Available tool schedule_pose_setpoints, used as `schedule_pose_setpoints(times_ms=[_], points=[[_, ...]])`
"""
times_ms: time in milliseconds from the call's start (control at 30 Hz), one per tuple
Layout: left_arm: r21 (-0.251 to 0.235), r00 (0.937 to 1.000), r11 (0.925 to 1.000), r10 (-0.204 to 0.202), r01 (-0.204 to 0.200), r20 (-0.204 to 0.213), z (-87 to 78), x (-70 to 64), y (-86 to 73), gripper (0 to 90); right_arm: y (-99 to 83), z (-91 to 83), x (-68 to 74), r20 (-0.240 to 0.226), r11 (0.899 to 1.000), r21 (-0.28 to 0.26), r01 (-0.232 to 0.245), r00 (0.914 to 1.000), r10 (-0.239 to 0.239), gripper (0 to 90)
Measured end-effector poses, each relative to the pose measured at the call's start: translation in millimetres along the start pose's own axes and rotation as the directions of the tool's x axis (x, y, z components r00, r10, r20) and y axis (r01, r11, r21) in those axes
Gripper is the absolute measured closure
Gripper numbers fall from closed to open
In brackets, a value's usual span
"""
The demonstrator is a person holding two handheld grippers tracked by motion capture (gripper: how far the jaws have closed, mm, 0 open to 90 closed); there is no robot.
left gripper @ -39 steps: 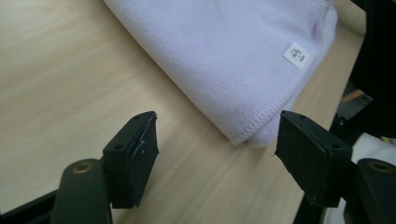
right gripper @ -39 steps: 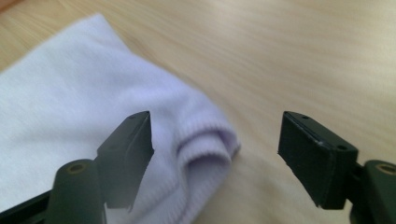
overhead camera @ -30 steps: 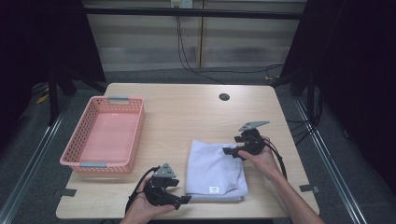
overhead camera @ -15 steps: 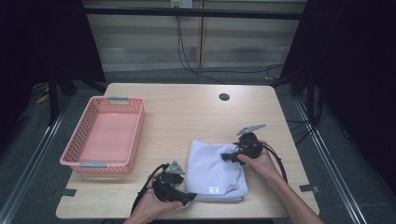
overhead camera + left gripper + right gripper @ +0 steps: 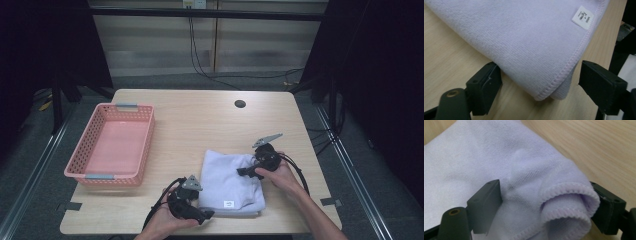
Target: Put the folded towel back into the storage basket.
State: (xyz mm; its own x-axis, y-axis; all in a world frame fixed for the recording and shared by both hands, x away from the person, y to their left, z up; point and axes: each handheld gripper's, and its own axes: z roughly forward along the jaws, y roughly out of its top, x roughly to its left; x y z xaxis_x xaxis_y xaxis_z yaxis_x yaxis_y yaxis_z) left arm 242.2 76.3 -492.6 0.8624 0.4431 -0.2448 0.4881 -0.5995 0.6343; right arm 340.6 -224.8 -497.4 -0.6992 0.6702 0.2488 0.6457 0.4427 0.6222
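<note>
A folded lavender towel (image 5: pixel 227 182) lies on the wooden table (image 5: pixel 190 120) near its front edge. My left gripper (image 5: pixel 209 215) sits at the towel's front left corner. In the left gripper view the gripper (image 5: pixel 539 75) is open, and the stitched corner of the towel (image 5: pixel 524 32), with a white label (image 5: pixel 582 17), lies between its jaws. My right gripper (image 5: pixel 244 172) rests at the towel's far right corner. In the right gripper view that gripper (image 5: pixel 544 192) is open, its jaws straddling a rolled, bunched fold of the towel (image 5: pixel 564 202).
An empty pink plastic basket (image 5: pixel 112 145) stands on the left side of the table. A round cable hole (image 5: pixel 240 104) lies toward the far edge. Cables trail from both grippers. The floor around the table is dark.
The left gripper has slid right to the towel's front left corner. The right gripper has moved down and left onto the towel's far right corner, bunching the cloth there.
</note>
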Motion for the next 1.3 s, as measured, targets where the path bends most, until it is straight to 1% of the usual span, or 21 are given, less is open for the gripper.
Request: schedule_pose_setpoints(times_ms=[67,100,133,200,233,300,333,367,400,433,467,533,600,633,767,867,900,1067,1167,1200,1300], points=[[0.017,0.9997,0.9997,0.019,-0.018,-0.017,-0.8,-2.6,0.1,24.2,0.5,0.0,2.2,0.012,1.0,0.013,0.018,0.9998,-0.018,20.4],[0.017,0.9979,0.998,0.062,-0.061,-0.021,-0.5,-6.7,-1.1,27.8,0.6,-0.2,4.5,0.013,0.999,0.021,0.027,0.9996,-0.027,24.2],[0.017,0.9979,0.998,0.062,-0.061,-0.021,-0.5,-6.7,-1.1,27.8,0.6,-0.2,4.5,0.013,0.999,0.021,0.027,0.9996,-0.027,24.2],[0.032,0.9937,0.9941,0.105,-0.103,-0.041,-3.1,-11.0,-3.9,34.3,1.2,-1.1,7.4,-0.015,0.998,0.035,0.044,0.999,-0.043,35.9],[0.032,0.9937,0.9941,0.105,-0.103,-0.041,-3.1,-11.0,-3.9,39.5,1.0,-1.5,8.6,-0.027,0.998,0.038,0.045,0.9987,-0.044,38.8],[0.022,0.9929,0.9945,0.103,-0.102,-0.058,-3.2,-12.1,-4.6,42.2,0.4,-1.3,10.1,-0.028,0.998,0.036,0.043,0.9987,-0.042,40.5],[0.051,0.9887,0.9893,0.139,-0.137,-0.056,-5.0,-10.6,-3.5,45.9,0.5,-1.3,10.8,-0.029,0.998,0.038,0.048,0.9985,-0.046,43.3],[0.051,0.9893,0.9903,0.133,-0.129,-0.061,-4.7,-10.6,-2.7,51.9,0.7,-0.9,10.8,-0.041,0.998,0.037,0.049,0.998,-0.047,47.2],[0.051,0.9893,0.9903,0.133,-0.129,-0.061,-4.7,-10.6,-2.7,53.6,0.7,-0.9,10.8,-0.041,0.998,0.037,0.049,0.998,-0.047,47.2],[0.039,0.9928,0.9943,0.101,-0.099,-0.064,-3.6,-12.3,-1.9,53.6,0.6,-1.0,11.5,-0.042,0.998,0.039,0.049,0.998,-0.047,49.0],[0.06,0.9902,0.9902,0.129,-0.126,-0.054,-4.6,-10.0,-0.7,57.3,0.5,-1.0,11.7,-0.048,0.998,0.039,0.046,0.9979,-0.044,51.1],[0.035,0.9958,0.9959,0.085,-0.084,-0.036,-3.0,-8.5,-0.2,62.8,0.1,-0.7,11.1,-0.063,0.999,0.036,0.039,0.9973,-0.037,56.8],[0.038,0.9969,0.9966,0.074,-0.073,-0.024,-3.5,-6.3,0.1,67.5,-1.0,-0.4,10.4,-0.075,0.999,0.027,0.021,0.997,-0.019,60.6],[0.04,0.9983,0.9975,0.059,-0.059,-0.003,-3.8,-3.7,0.6,69.0,-2.0,-0.7,10.8,-0.071,1.0,0.015,0.017,0.9974,-0.015,63.3],[0.027,0.9993,0.9992,0.029,-0.03,0.023,-5.1,0.1,1.1,72.2,-1.4,-2.2,12.1,-0.056,1.0,-0.001,0.0,0.9984,0.0,66.9],[-0.005,0.9986,0.9999,0.009,-0.009,0.052,-8.1,2.5,2.5,73.3,0.4,-3.4,12.6,-0.047,1.0,-0.008,-0.004,0.9989,0.004,67.9],[-0.034,0.9976,0.9994,0.008,-0.005,0.068,-9.8,3.1,4.6,73.6,1.9,-4.2,12.7,-0.04,1.0,-0.014,-0.013,0.9991,0.013,68.2],[-0.046,0.9964,0.9989,0.001,0.003,0.085,-13.9,5.6,8.6,73.8,5.2,-8.7,11.0,-0.041,0.999,-0.041,-0.029,0.9988,0.027,68.5],[-0.068,0.9971,0.9975,-0.015,0.02,0.075,-16.8,6.9,9.8,73.9,7.8,-14.3,10.6,-0.041,0.998,-0.06,-0.035,0.9986,0.033,68.7],[-0.076,0.9954,0.9968,-0.015,0.022,0.094,-19.3,8.6,11.1,73.9,8.7,-15.4,10.9,-0.044,0.997,-0.069,-0.038,0.9984,0.035,68.7],[-0.092,0.9945,0.9956,-0.009,0.019,0.104,-24.1,9.6,15.6,73.1,12.1,-19.2,10.7,-0.042,0.996,-0.079,-0.038,0.9985,0.034,68.7]])
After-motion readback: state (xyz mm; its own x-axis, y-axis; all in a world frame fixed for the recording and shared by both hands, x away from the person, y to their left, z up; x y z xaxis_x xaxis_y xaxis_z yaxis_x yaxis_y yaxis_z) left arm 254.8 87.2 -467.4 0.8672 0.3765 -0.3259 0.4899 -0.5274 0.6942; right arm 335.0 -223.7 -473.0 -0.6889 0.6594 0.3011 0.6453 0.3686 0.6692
